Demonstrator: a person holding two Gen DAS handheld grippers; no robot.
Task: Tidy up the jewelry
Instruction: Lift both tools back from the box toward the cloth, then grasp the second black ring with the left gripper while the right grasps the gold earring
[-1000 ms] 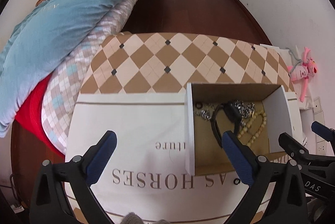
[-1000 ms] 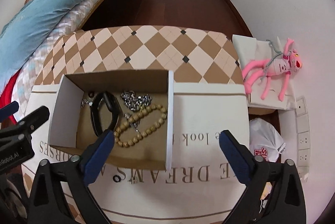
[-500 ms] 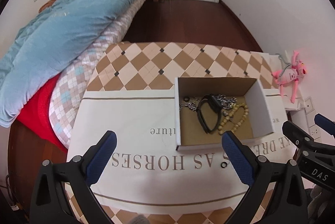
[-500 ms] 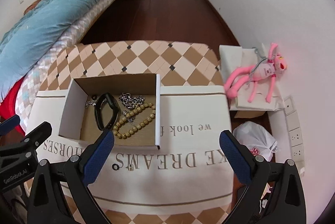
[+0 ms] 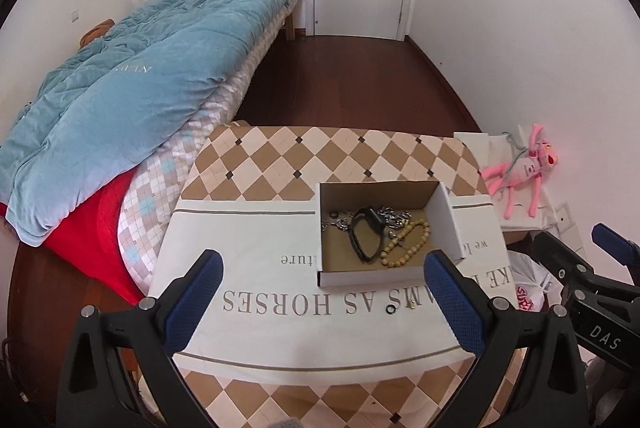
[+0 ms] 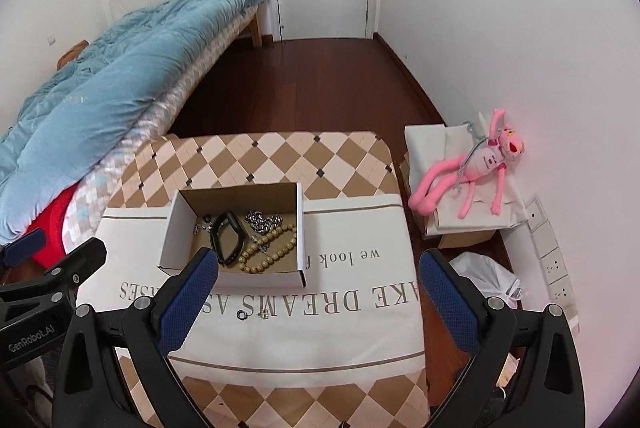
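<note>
The left gripper [image 5: 322,292] is spread wide and grasps nothing; it hangs above the printed cloth [image 5: 256,268] in front of the box. The right gripper [image 6: 318,288] is also spread wide with nothing between its 2 blue pads [image 6: 188,292].

Between them stands 1 cardboard box [image 6: 172,232], open at the top, on the cloth. Inside lie 1 black band [image 6: 226,238], 1 wooden bead bracelet [image 6: 272,248], 1 silver chain [image 6: 262,222] and 1 small dark ring [image 6: 207,218]; a further thin silver piece near the ring is too small to name.

Outside the box, on the cloth just in front of it, lie 2 small things near each other: 1 black ring [image 6: 241,314] and 1 tiny gold piece [image 6: 263,315].

The cloth covers a checkered table [image 6: 260,156]. At the left is 1 bed [image 5: 120,100], at the right 1 pink plush toy [image 6: 476,168].
</note>
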